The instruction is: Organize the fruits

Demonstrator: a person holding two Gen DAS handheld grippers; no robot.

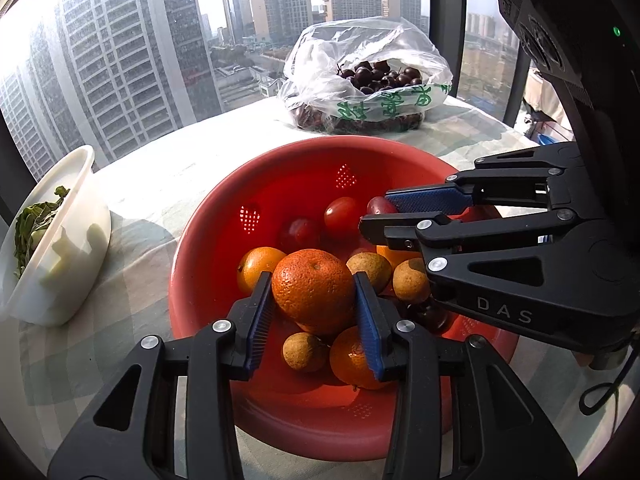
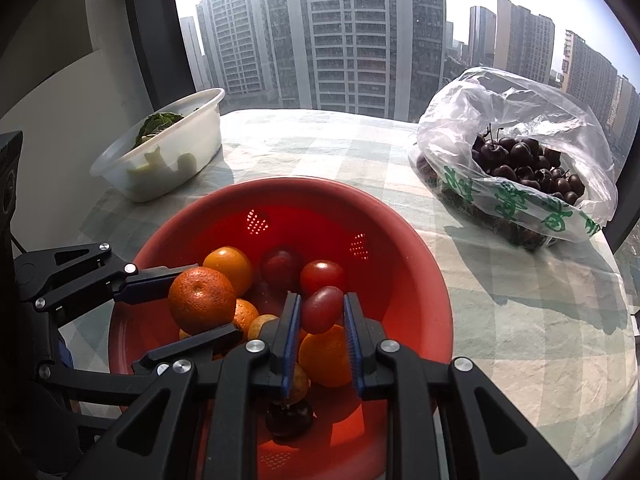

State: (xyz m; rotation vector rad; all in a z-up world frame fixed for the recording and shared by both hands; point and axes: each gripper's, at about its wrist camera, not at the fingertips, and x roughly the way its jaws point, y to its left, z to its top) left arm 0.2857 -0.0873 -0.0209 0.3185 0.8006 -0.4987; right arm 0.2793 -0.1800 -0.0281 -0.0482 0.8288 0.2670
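A red colander bowl (image 1: 208,240) (image 2: 412,264) sits on the checked tablecloth and holds oranges, small brown longans (image 1: 304,351), cherry tomatoes (image 1: 341,216) (image 2: 322,276) and a dark cherry (image 2: 289,416). My left gripper (image 1: 314,312) (image 2: 188,304) is shut on a rough-skinned orange (image 1: 314,290) (image 2: 201,300) and holds it over the bowl. My right gripper (image 2: 320,316) (image 1: 374,214) is shut on a small red tomato (image 2: 321,309) (image 1: 376,205), also over the bowl.
A clear plastic bag of dark cherries (image 1: 372,76) (image 2: 524,160) lies at the back right of the table. A white plastic tub with leafy greens (image 1: 52,240) (image 2: 168,148) stands at the left. A window with tower blocks is behind.
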